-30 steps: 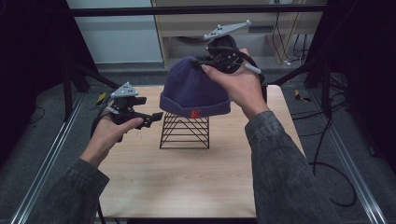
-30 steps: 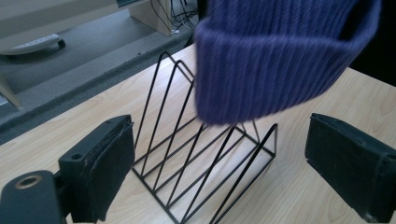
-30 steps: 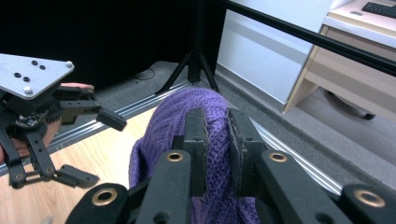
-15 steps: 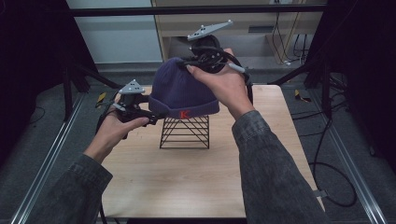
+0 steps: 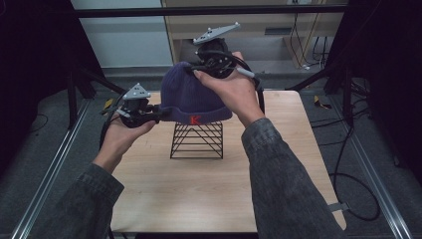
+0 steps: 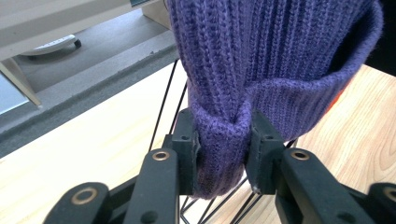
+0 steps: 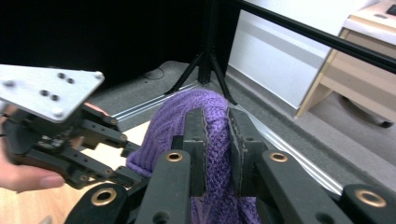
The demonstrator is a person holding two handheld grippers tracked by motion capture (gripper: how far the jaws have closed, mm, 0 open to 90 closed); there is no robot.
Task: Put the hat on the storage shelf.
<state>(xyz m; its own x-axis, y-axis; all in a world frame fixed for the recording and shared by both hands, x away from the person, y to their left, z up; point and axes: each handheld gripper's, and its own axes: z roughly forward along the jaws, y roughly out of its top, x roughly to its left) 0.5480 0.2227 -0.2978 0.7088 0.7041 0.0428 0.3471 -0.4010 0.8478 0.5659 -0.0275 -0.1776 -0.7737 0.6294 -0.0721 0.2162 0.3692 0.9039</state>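
A purple knit hat (image 5: 191, 94) hangs above a black wire stand (image 5: 197, 140) on the wooden counter (image 5: 199, 189). The left gripper (image 6: 223, 144) has just closed its jaws on the hat's folded brim; the right gripper (image 7: 215, 135) pinches the crown.

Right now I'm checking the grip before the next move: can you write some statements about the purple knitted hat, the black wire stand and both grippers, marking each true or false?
1. The left gripper pinches the purple knitted hat at its cuff. True.
2. The right gripper is open and empty. False: it is shut on the hat's crown.
3. The hat lies flat on the wooden table. False: it hangs above the black wire stand.
4. The hat bears a red K. True.
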